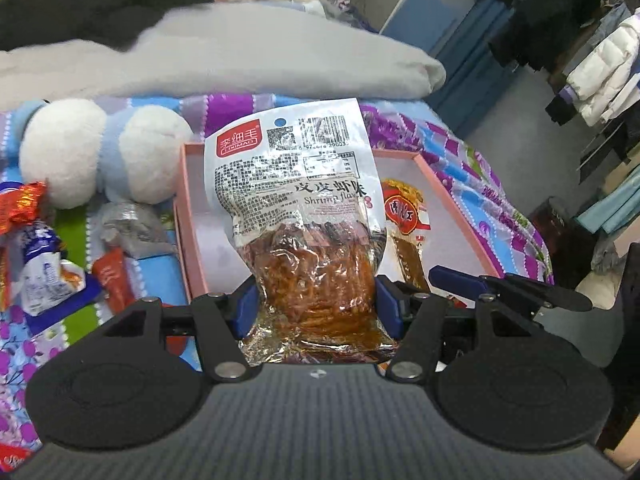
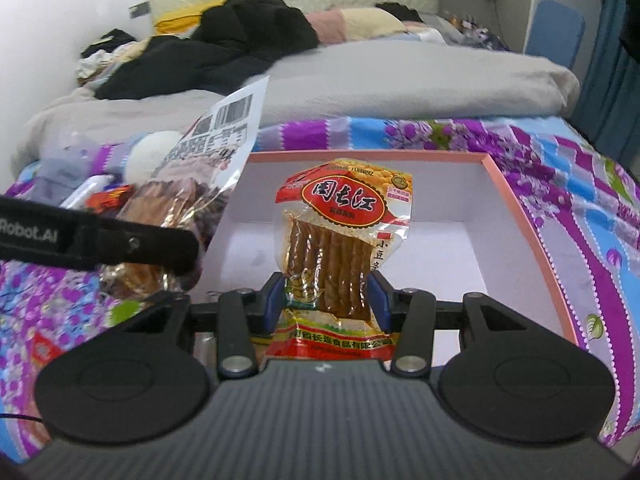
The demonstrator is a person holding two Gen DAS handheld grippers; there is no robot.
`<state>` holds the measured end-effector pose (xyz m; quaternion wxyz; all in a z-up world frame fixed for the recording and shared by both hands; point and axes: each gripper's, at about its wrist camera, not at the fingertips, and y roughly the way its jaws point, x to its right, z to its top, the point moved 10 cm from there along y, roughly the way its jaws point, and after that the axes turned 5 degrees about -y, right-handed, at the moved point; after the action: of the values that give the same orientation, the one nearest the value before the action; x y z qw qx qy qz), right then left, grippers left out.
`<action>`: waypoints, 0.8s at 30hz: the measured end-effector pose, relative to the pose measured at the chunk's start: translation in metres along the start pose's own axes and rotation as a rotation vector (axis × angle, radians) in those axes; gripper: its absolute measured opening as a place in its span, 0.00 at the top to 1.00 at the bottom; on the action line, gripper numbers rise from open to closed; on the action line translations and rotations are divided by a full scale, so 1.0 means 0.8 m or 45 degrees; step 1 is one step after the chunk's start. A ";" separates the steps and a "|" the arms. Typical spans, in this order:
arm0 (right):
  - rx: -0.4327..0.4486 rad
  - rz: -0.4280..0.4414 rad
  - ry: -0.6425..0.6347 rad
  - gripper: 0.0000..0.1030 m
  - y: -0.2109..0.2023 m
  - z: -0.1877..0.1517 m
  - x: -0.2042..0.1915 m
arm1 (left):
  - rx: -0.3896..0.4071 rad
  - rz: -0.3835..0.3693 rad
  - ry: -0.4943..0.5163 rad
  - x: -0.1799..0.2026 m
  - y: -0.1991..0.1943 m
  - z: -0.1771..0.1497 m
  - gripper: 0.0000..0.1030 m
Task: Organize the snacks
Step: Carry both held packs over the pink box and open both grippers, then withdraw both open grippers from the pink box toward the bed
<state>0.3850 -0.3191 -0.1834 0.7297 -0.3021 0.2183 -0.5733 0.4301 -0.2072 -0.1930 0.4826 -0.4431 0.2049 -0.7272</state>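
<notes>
Shrimp pkt (image 1: 296, 208) pinched by L claw (image 1: 316, 304), bean-stick pkt (image 2: 340, 240) by R claw (image 2: 326, 300), held at 12 o'clock over pink box (image 2: 532, 240), likely for drop-in.

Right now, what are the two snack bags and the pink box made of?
Shrimp bag: shiny see-through plastic, crinkly foil-like bottom, printed white top.
Stick bag: glossy clear plastic; the sticks show through.
Pink box: probably cardboard, with stiff straight matte walls and a white inside.
</notes>
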 end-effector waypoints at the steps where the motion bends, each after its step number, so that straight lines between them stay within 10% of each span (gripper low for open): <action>1: -0.008 -0.003 0.013 0.53 0.008 -0.001 0.005 | -0.008 -0.003 0.001 -0.001 0.005 -0.001 0.37; 8: -0.061 -0.049 0.012 0.52 0.041 -0.007 0.019 | -0.028 -0.012 0.003 -0.008 0.037 0.001 0.24; 10: -0.062 -0.048 0.028 0.39 0.042 -0.008 0.022 | -0.005 0.003 0.013 -0.007 0.034 0.004 0.21; 24: 0.017 -0.031 0.059 0.36 -0.018 -0.005 0.004 | 0.135 0.015 0.011 0.002 -0.066 -0.002 0.21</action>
<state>0.3731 -0.3254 -0.1759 0.7193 -0.2866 0.2277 -0.5905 0.4008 -0.1853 -0.1548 0.5087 -0.4127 0.1708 -0.7360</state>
